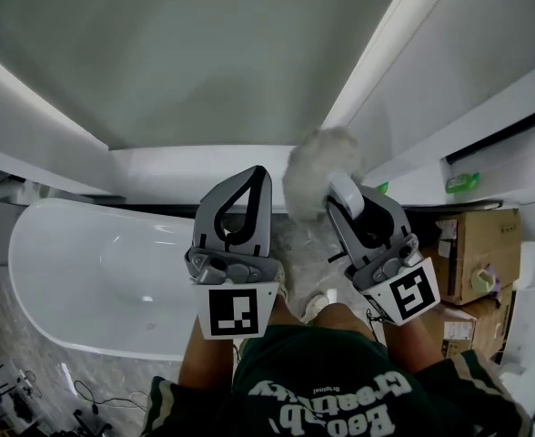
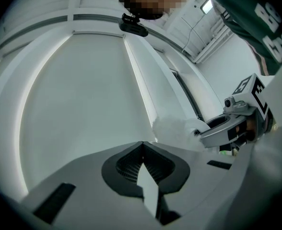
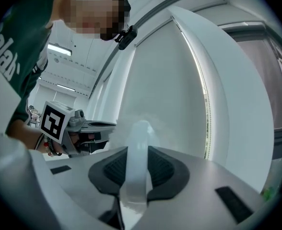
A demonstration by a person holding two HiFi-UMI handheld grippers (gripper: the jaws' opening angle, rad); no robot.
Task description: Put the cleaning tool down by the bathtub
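Note:
The cleaning tool is a duster with a fluffy white head (image 1: 320, 167) on a white handle (image 3: 137, 166). My right gripper (image 1: 342, 191) is shut on that handle and holds the duster up, with the head above the jaws. From the left gripper view the fluffy head (image 2: 172, 128) shows beside the right gripper (image 2: 232, 123). My left gripper (image 1: 258, 175) points up too, its tips together with nothing between them. The white bathtub (image 1: 85, 271) lies below, to the left of my legs.
Cardboard boxes (image 1: 477, 253) stand on the floor at the right, and a small green item (image 1: 461, 182) sits on a ledge above them. Cables (image 1: 85, 399) lie on the floor at the lower left. White walls and a ceiling light strip (image 3: 207, 104) fill both gripper views.

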